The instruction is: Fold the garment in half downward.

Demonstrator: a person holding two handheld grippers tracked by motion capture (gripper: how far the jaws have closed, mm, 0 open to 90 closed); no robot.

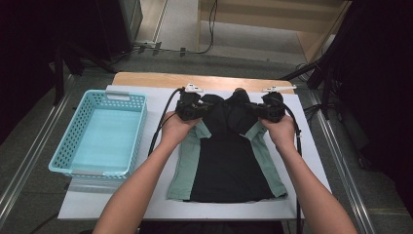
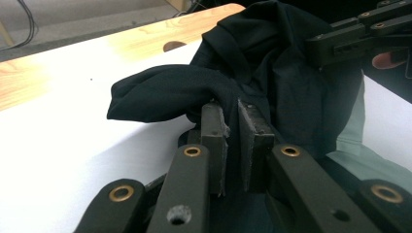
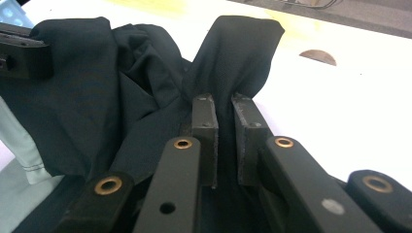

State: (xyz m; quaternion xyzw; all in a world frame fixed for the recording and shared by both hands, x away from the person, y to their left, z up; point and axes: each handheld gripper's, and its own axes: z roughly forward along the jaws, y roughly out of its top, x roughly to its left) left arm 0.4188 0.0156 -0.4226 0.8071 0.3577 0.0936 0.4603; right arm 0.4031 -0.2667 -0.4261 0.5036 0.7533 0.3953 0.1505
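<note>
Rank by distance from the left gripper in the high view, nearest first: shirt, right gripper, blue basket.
1. shirt: clamped in the left gripper jaws at its far end.
2. right gripper: across the shirt's far end, to the right.
3. blue basket: at the table's left edge, empty. Its near wall may lie about as close as the right gripper; hard to call.

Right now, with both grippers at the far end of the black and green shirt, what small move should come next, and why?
Probably lift both ends together and draw them toward the near hem to fold. The left gripper and right gripper are each shut on bunched black cloth at the far end of the black and green shirt, which lies flat on the white board.
</note>
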